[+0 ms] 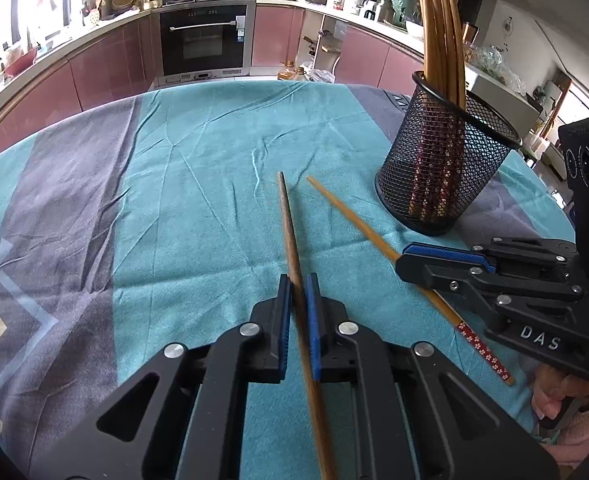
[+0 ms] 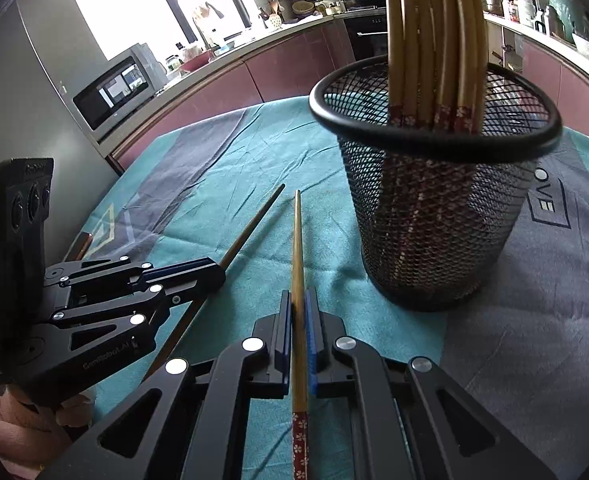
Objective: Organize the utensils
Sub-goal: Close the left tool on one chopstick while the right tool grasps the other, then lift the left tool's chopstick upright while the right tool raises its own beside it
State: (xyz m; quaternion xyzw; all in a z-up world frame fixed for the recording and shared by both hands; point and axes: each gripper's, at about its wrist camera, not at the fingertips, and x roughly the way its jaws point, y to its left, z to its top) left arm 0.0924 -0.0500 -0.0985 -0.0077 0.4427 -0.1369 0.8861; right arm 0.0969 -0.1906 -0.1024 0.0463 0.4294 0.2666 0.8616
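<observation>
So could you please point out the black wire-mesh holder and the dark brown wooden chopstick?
Black wire-mesh holder (image 2: 434, 232): right wrist view, on its mesh wall.
Dark brown wooden chopstick (image 1: 288, 220): left wrist view, on its bare shaft ahead of the gripper.

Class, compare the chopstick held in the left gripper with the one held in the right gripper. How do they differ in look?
The left gripper holds the dark chopstick, brown throughout; the right gripper holds the pale chopstick, yellowish with a red flowered end. The dark chopstick's far tip looks blunter; the pale one tapers. Both are clamped mid-shaft, tips forward, left of the mesh holder.
</observation>
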